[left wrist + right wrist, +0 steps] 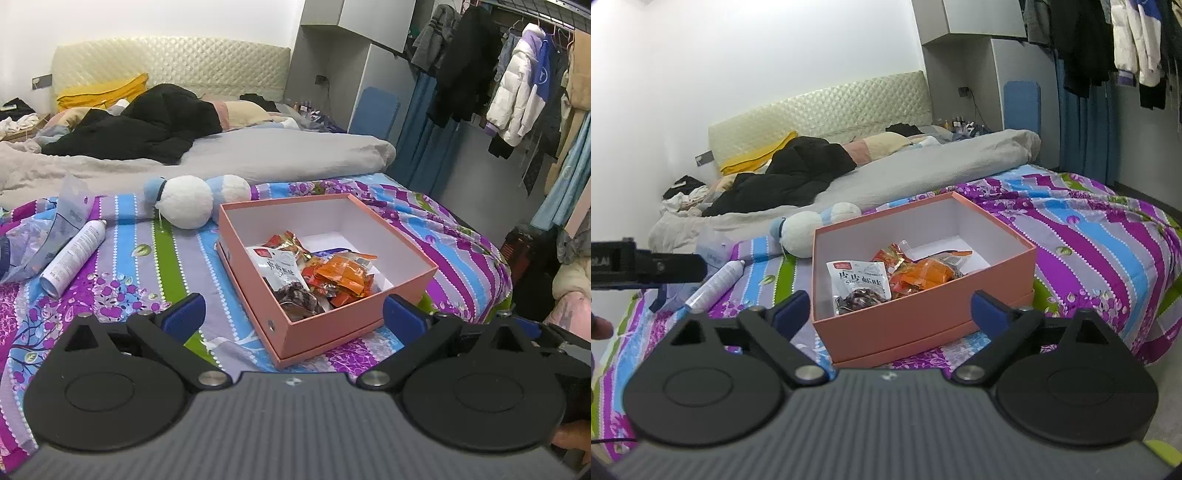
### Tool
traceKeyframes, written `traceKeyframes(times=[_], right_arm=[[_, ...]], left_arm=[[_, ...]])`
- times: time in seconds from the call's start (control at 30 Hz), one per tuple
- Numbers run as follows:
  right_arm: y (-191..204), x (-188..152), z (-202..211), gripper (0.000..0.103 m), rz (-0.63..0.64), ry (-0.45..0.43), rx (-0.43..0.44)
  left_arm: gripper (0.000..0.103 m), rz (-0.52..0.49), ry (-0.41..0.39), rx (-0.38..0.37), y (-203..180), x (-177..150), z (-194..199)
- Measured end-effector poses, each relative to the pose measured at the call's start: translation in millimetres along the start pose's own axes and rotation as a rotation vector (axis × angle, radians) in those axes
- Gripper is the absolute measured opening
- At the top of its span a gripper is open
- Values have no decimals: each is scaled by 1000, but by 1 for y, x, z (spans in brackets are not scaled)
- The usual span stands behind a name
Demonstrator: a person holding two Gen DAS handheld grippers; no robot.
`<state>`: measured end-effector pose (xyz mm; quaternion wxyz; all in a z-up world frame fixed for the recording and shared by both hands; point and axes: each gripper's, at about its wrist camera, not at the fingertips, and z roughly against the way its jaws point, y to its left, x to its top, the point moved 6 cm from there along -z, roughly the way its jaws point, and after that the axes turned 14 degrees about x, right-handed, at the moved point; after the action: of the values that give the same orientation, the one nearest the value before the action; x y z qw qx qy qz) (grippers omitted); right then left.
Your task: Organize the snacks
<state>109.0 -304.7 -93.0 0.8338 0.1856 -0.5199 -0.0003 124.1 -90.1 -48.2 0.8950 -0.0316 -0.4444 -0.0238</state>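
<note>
Salmon-pink cardboard forms the open rectangular box (325, 321) that stands on the striped bedspread with purple flowers (147, 266), and this box is the landmark for everything else. Inside the box, toward its near left corner, lies a white snack bag with black printed characters and a dark clear window (284, 280); just beside it, toward the middle of the box, is a loose pile of orange and red snack packets (341, 277). The far right part of the white box floor is bare. The box sits in its own pink lid, whose edge shows under the near wall. Left of the box and well apart from it, a white cylindrical spray can (74, 258) lies on its side on the bedspread, and a crumpled clear plastic bag (44, 236) lies still farther left. Behind the box's left corner rests a white and light blue plush toy (192, 201), near the box but whether it touches I cannot tell. The left gripper (293, 310) has its blue-padded jaws spread wide before the box's near corner, with nothing held. The right gripper (890, 310) also has its jaws spread wide, in front of the near wall of the box, and is empty.
</note>
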Motion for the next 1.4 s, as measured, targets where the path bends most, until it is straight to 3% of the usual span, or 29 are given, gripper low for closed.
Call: traceKeyframes(times=[1.4], right_arm=[[-1, -4, 1, 103, 5, -4, -27]], left_arm=[[103, 9, -6, 10, -2, -3, 6]])
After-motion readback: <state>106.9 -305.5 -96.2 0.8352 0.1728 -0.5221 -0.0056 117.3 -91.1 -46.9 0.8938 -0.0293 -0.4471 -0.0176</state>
